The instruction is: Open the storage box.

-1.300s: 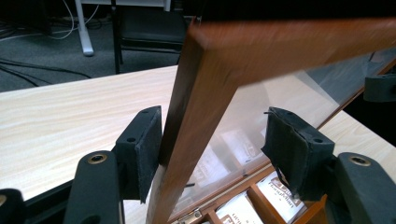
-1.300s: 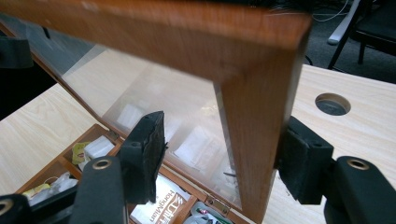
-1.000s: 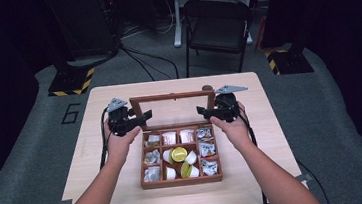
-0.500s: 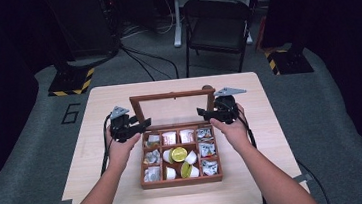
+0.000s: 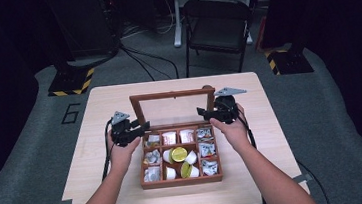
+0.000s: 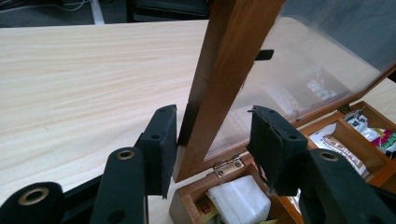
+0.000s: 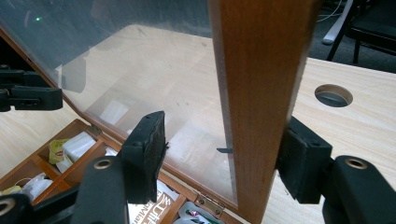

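High view shows the wooden tea box [image 5: 181,180] mid-table [image 5: 95,115], glass lid [image 5: 170,94] upright at 12 o'clock, the left claw [image 5: 139,129] closing astride its frame untouching, the right claw [image 5: 206,113] likewise astride.

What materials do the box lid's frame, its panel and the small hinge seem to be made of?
The lid frame looks like reddish-brown wood with a smooth satin finish: fine grain lines show. The panel seems glass or clear plastic; the table shows through it, with faint smears and reflections. The hinge looks like brass-coloured metal, shiny, with screw heads.
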The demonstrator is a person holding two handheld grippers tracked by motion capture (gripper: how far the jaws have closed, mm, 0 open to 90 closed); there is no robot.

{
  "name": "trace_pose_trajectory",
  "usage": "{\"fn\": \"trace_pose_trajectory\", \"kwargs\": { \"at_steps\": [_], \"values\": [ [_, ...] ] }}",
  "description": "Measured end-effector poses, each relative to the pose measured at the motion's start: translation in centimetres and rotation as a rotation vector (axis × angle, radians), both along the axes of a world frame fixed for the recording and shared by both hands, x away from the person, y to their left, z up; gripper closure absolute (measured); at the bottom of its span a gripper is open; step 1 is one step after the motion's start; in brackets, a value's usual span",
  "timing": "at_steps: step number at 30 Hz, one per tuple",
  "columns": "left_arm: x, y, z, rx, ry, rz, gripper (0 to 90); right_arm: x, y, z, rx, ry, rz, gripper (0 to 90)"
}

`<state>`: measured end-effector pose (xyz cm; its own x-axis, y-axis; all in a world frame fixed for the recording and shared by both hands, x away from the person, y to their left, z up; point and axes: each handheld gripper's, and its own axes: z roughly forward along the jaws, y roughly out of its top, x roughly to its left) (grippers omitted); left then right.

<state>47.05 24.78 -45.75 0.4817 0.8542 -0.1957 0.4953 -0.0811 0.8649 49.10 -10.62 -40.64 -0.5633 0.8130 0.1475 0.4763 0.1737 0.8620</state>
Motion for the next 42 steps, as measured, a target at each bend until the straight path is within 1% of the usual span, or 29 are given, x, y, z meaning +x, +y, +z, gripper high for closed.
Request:
{"fn": "trace_pose_trajectory", "kwargs": {
  "at_steps": [2,4,7,9,11,13,16,18,19,21,22,23,25,29,30,32,34,37,39,41,42],
  "values": [
    [0.0,-0.1,0.0,-0.011,-0.002,-0.003,51.0,0.0,-0.1,-0.1,0.003,-0.006,0.003,38.2],
    [0.2,-0.1,0.1,-0.008,-0.007,-0.011,49.9,-0.1,-0.1,-0.2,0.006,-0.002,0.003,38.3],
    [0.2,-0.1,0.2,-0.007,-0.005,-0.015,49.8,-0.1,-0.2,-0.4,0.010,0.000,0.006,38.5],
    [0.2,-0.2,0.1,-0.007,-0.010,-0.013,49.7,0.1,-0.3,-1.0,0.018,0.009,0.007,38.5],
    [0.2,-0.1,0.1,-0.009,-0.008,-0.016,49.8,0.1,-0.4,-1.6,0.010,0.029,0.001,38.8],
    [0.2,-0.1,0.0,-0.013,-0.010,-0.014,49.7,0.1,-0.4,-2.4,0.007,0.040,-0.004,40.1],
    [0.2,0.1,-0.1,-0.014,-0.005,-0.025,49.6,0.2,-0.6,-3.4,0.000,0.058,-0.010,41.3],
    [0.2,0.1,-0.1,-0.014,-0.009,-0.026,49.6,0.2,-0.6,-3.7,0.001,0.064,-0.012,41.5],
    [0.2,0.1,-0.1,-0.016,-0.005,-0.028,48.9,0.2,-0.8,-4.1,0.003,0.067,-0.005,42.1],
    [0.3,0.0,-0.3,-0.017,-0.003,-0.027,48.3,0.2,-0.8,-4.5,0.002,0.072,-0.005,42.7],
    [0.4,0.0,-0.4,-0.014,-0.005,-0.028,47.8,0.2,-0.9,-4.6,0.006,0.082,-0.009,42.9],
    [0.4,-0.1,-0.4,-0.017,-0.008,-0.026,47.6,0.3,-0.9,-4.7,-0.002,0.078,-0.006,43.5],
    [0.4,0.0,-0.4,-0.015,-0.001,-0.034,47.4,0.2,-0.9,-4.8,-0.001,0.073,-0.007,45.0],
    [0.5,0.1,-0.5,-0.018,-0.003,-0.036,47.7,0.2,-1.1,-4.9,0.005,0.061,-0.005,46.8],
    [0.5,0.1,-0.5,-0.020,0.005,-0.036,47.8,0.2,-1.2,-5.0,0.004,0.056,-0.005,47.3],
    [0.5,0.0,-0.6,-0.020,-0.001,-0.030,47.7,0.2,-1.3,-5.2,0.011,0.056,-0.005,48.3],
    [0.5,-0.1,-0.6,-0.020,0.000,-0.028,47.8,0.1,-1.3,-5.4,0.015,0.059,-0.013,49.1],
    [0.6,0.0,-0.7,-0.022,0.000,-0.023,47.8,0.2,-1.2,-5.6,0.014,0.048,-0.026,49.1],
    [0.7,0.0,-0.7,-0.024,0.004,-0.022,47.9,0.2,-1.0,-5.6,0.022,0.049,-0.038,48.7],
    [0.7,-0.1,-0.7,-0.025,0.005,-0.020,47.9,0.2,-0.9,-5.6,0.021,0.053,-0.050,48.5],
    [0.8,-0.1,-0.8,-0.024,0.003,-0.015,48.1,0.3,-0.9,-5.6,0.015,0.045,-0.048,48.5]
  ]
}}
